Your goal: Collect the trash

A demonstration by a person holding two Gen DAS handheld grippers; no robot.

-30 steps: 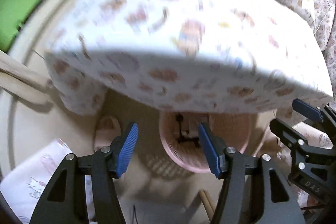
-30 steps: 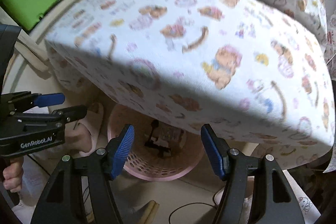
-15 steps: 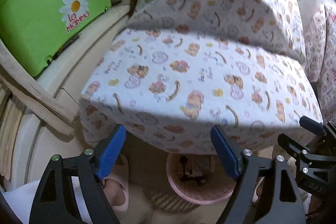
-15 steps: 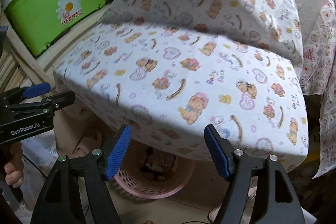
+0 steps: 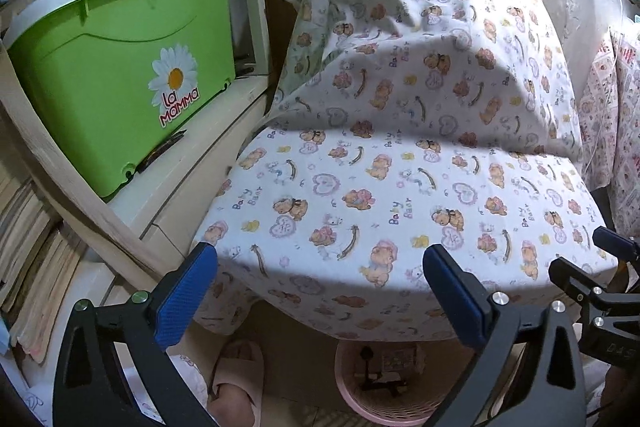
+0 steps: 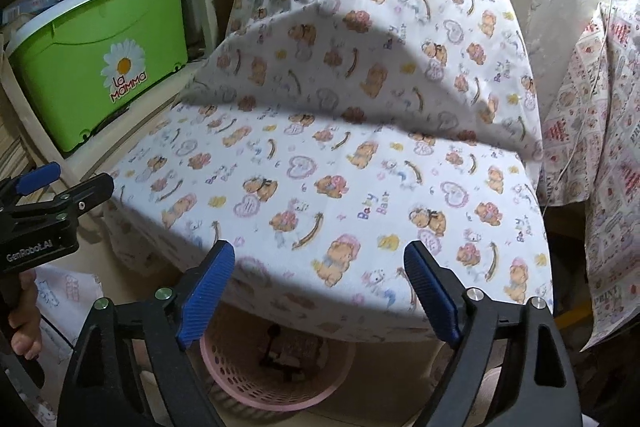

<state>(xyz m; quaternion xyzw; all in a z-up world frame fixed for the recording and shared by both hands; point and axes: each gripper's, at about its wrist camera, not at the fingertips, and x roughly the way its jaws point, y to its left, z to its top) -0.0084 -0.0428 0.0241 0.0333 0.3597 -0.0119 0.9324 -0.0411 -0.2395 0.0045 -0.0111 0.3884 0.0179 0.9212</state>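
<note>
1. Hovering over the cushion [image 5: 400,187], the left gripper [image 5: 320,291] and right gripper [image 6: 320,291] are both spreading wider, nothing between their pads.
2. Sitting on the floor underneath is the pink basket [image 6: 280,383], trash [image 6: 280,347] lying inside.
3. That trash is looking light and angular; pinching its dark upright stem seems safest.

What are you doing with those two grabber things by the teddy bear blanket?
A person is holding a black two-finger gripper with blue pads in each hand. Both the left gripper and the right gripper are empty, jaws opening, hovering in front of the seat draped in teddy-bear-print cloth. Under it on the floor stands a round pink plastic mesh basket with some trash already inside.
</note>
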